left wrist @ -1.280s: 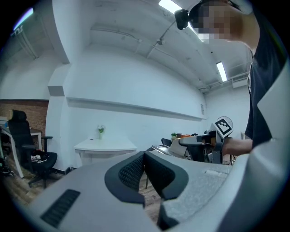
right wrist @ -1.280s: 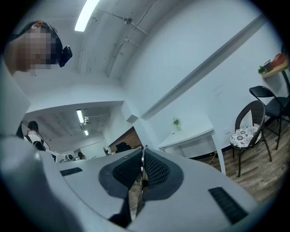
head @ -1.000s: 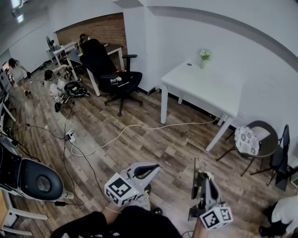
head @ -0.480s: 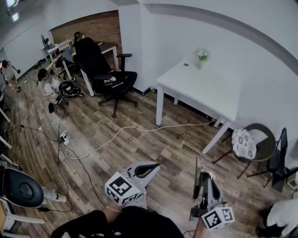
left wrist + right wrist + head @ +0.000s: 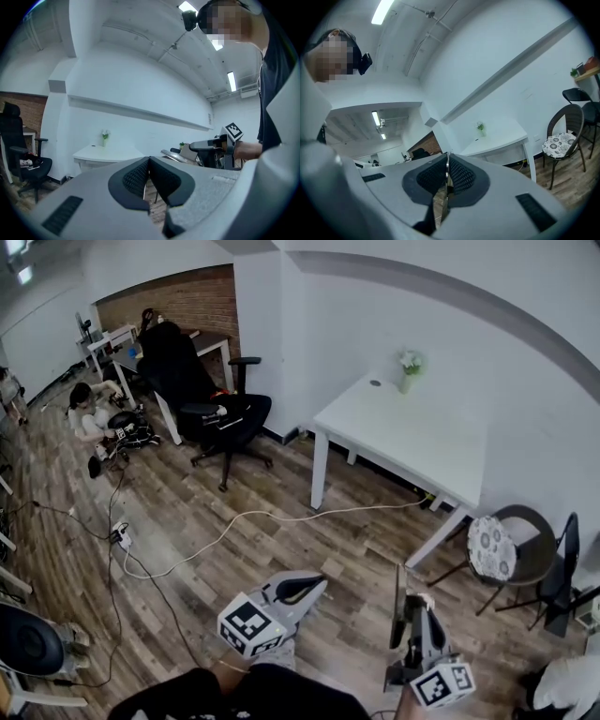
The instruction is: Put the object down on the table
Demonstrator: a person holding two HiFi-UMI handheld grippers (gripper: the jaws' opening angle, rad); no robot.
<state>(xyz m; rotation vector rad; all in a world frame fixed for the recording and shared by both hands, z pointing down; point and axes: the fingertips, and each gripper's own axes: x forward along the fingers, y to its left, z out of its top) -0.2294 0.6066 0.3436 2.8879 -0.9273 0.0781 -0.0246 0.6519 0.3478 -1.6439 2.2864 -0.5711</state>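
Note:
My right gripper (image 5: 413,607) is low in the head view, shut on a thin dark flat sheet (image 5: 397,604) that stands on edge and sticks out past the jaws. In the right gripper view the sheet's edge (image 5: 447,174) runs between the pressed pads. The left gripper (image 5: 312,583) hangs beside it, shut with nothing in it; its pads (image 5: 140,176) meet. The white table (image 5: 412,432) stands ahead against the wall, well beyond both grippers, with a small vase of flowers (image 5: 409,362) on its far edge. It also shows in both gripper views, table (image 5: 108,152) and table (image 5: 499,142).
A black office chair (image 5: 217,413) stands left of the table. A white cable (image 5: 262,517) trails over the wooden floor. A round chair with a patterned cushion (image 5: 497,526) is at the right. People (image 5: 89,413) crouch at the far left.
The head view has shifted, so the table and chairs sit further left and nearer. Both grippers stay shut in the same stance, a little lower in the frame.

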